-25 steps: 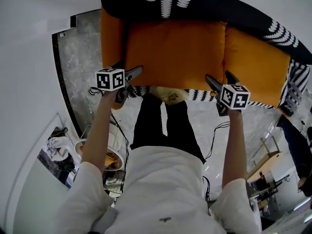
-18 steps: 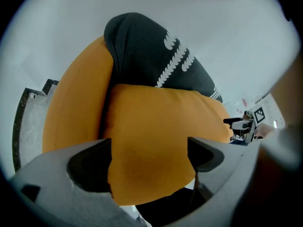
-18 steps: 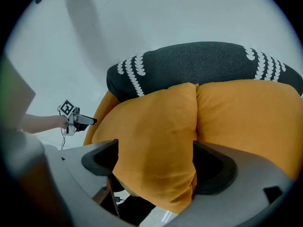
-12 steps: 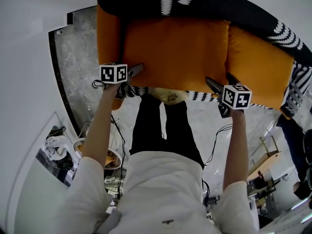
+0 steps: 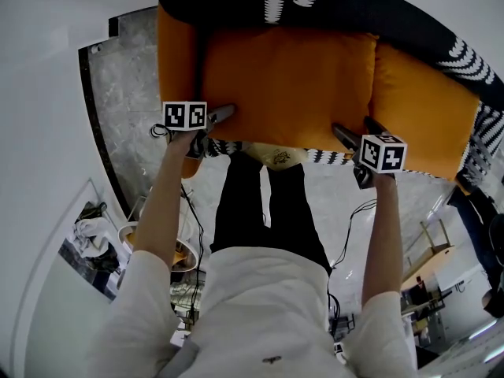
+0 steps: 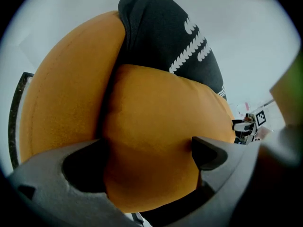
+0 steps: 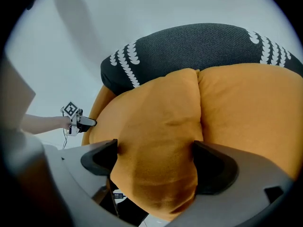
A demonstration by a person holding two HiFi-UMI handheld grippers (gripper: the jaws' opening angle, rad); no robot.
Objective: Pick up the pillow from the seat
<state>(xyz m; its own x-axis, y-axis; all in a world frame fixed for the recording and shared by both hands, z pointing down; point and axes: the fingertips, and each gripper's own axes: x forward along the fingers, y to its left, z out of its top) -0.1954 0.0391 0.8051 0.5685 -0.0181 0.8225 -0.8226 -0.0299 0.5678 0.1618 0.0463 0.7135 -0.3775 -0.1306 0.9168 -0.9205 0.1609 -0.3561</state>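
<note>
Big chair [image 5: 354, 6] across the top of the head view, black back with white leaf marks, orange padding everywhere. The pillow [image 5: 287, 85], broad and orange, lies on the seat. It's tucked between the orange arm [image 5: 175, 53] on the left and a second orange cushion [image 5: 425, 109] on the right, with its far edge against the black back. Both claws are in at its near edge, one at each corner. Left claw [image 5: 211, 128]: jaws spread wide, they've just been opening. The left gripper view has the pillow's near-left corner bulging in between them, one jaw tip right at the fabric, not clamped. Right claw [image 5: 356, 132]: same story, jaws wide after just opening. In its own view the near-right corner sits between them and fills the gap from jaw to jaw, no grip on it. Each claw shows small at the far corner in the other's view
</note>
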